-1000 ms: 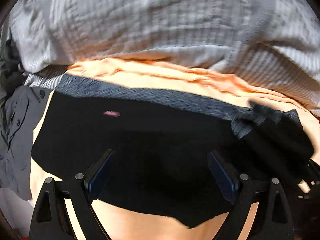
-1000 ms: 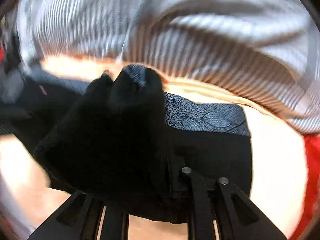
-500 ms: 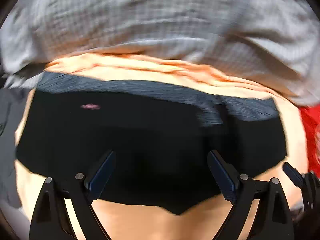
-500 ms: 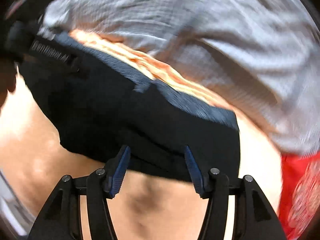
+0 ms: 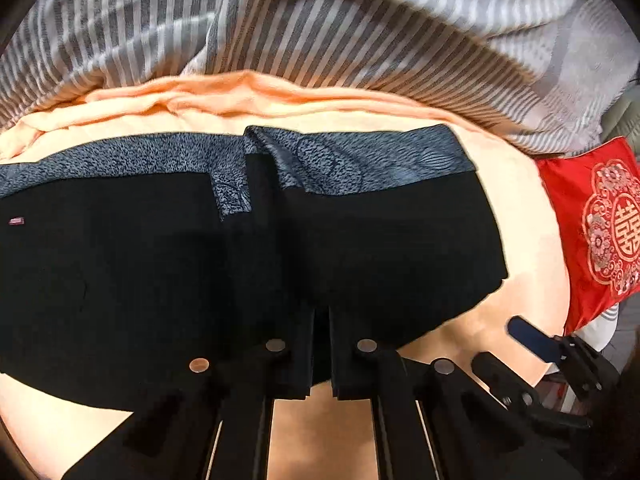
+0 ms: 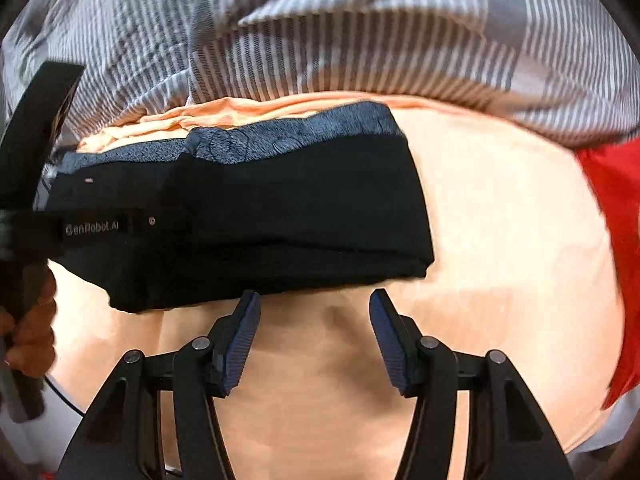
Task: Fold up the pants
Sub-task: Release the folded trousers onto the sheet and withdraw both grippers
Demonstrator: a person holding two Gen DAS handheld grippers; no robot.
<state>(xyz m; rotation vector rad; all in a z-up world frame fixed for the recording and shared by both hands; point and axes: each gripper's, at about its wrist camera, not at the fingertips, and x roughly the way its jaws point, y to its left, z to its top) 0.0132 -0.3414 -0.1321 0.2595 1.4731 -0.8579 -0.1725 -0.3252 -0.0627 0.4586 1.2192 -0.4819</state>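
pants (image 5: pixel 168 280): left end cut off by the frame edge in your left wrist view | left gripper (image 5: pixel 320 320): fingertips merge with the pants' dark near edge, contact unclear | red cushion (image 6: pixel 612 216): right of the pants, blurred, pattern unreadable in your right wrist view

A peach sheet (image 5: pixel 516 184) covers the bed beneath me. At twelve o'clock lies a grey striped duvet (image 5: pixel 360 40); at three o'clock, a red embroidered cushion (image 5: pixel 592 224).
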